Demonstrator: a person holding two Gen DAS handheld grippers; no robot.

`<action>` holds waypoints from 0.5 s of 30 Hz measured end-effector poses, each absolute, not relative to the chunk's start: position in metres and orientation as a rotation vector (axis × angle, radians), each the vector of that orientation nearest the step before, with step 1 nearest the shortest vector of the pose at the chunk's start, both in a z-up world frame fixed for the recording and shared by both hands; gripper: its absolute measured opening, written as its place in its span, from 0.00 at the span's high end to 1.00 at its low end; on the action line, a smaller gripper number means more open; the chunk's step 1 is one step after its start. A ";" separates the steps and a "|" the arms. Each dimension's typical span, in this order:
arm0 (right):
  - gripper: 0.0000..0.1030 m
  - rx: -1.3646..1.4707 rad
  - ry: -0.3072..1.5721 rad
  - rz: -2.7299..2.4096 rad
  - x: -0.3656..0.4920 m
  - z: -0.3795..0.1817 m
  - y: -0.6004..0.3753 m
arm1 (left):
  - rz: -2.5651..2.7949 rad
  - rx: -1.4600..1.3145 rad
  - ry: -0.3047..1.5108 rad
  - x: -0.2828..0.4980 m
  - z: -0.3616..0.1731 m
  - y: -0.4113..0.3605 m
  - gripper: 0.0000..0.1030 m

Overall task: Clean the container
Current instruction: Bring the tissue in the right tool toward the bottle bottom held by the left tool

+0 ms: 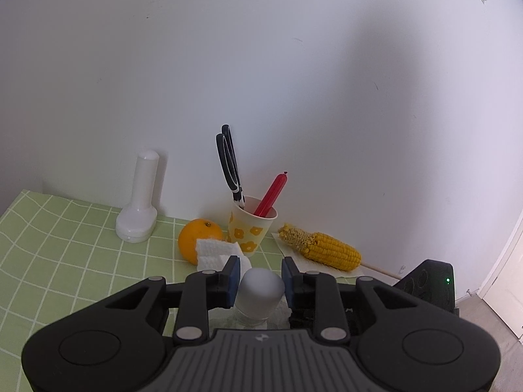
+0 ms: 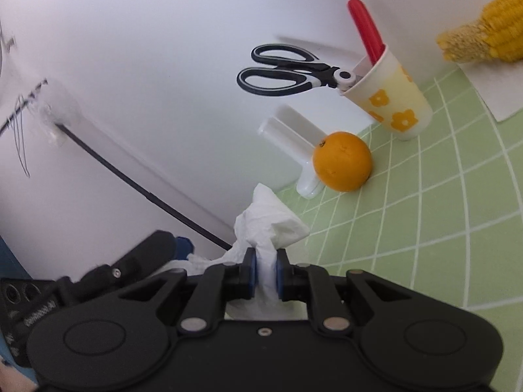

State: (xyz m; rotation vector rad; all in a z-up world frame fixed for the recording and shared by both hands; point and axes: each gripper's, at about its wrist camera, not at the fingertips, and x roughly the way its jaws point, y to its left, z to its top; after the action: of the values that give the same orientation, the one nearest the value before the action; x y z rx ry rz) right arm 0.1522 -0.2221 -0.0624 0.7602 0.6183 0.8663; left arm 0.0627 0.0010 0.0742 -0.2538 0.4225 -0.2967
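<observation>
In the left wrist view my left gripper (image 1: 260, 279) holds a small clear container with a rounded grey cap (image 1: 260, 294) between its blue pads, low over the green checked tablecloth (image 1: 65, 254). A white paper towel (image 1: 217, 253) lies just beyond it. In the right wrist view my right gripper (image 2: 265, 274) is shut on a crumpled white paper towel (image 2: 271, 225), which sticks up between the pads. The container is not in the right wrist view.
Against the white wall stand a white bottle (image 1: 140, 202), an orange (image 1: 199, 240) and a flowered paper cup (image 1: 250, 228) with black scissors (image 1: 230, 166) and a red stick (image 1: 271, 192). A half-eaten corn cob (image 1: 322, 250) lies on paper at right.
</observation>
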 end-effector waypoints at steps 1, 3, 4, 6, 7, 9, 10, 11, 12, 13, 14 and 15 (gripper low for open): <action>0.87 0.739 0.628 0.858 0.153 -0.063 -0.219 | -0.296 -0.256 0.421 0.063 0.074 0.001 0.71; 0.87 0.688 0.660 0.815 0.152 -0.066 -0.214 | -0.295 -0.256 0.418 0.063 0.074 0.001 0.71; 0.87 0.662 0.671 0.794 0.151 -0.068 -0.212 | -0.296 -0.253 0.415 0.062 0.074 0.001 0.71; 0.87 0.636 0.686 0.761 0.145 -0.071 -0.212 | -0.300 -0.248 0.412 0.062 0.074 0.001 0.71; 0.87 0.629 0.693 0.746 0.142 -0.073 -0.213 | -0.301 -0.248 0.412 0.062 0.074 0.001 0.70; 0.87 0.594 0.696 0.716 0.135 -0.069 -0.215 | -0.304 -0.241 0.416 0.064 0.073 0.000 0.70; 0.87 0.569 0.696 0.706 0.131 -0.067 -0.215 | -0.303 -0.232 0.416 0.065 0.072 -0.001 0.70; 0.87 0.545 0.700 0.700 0.126 -0.064 -0.216 | -0.301 -0.222 0.415 0.065 0.072 -0.002 0.70; 0.87 0.527 0.706 0.696 0.123 -0.062 -0.217 | -0.300 -0.218 0.413 0.065 0.072 -0.003 0.70; 0.87 0.516 0.711 0.693 0.119 -0.060 -0.218 | -0.299 -0.219 0.411 0.065 0.072 -0.003 0.70; 0.87 0.510 0.716 0.691 0.114 -0.059 -0.220 | -0.298 -0.220 0.410 0.065 0.072 -0.003 0.70; 0.87 0.509 0.723 0.689 0.109 -0.059 -0.222 | -0.297 -0.220 0.408 0.065 0.072 -0.003 0.70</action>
State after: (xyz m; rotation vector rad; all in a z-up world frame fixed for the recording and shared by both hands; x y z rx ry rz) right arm 0.1091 -0.2223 -0.0588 0.5094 0.7230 0.6895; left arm 0.0647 -0.0034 0.0720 -0.2201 0.4083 -0.2970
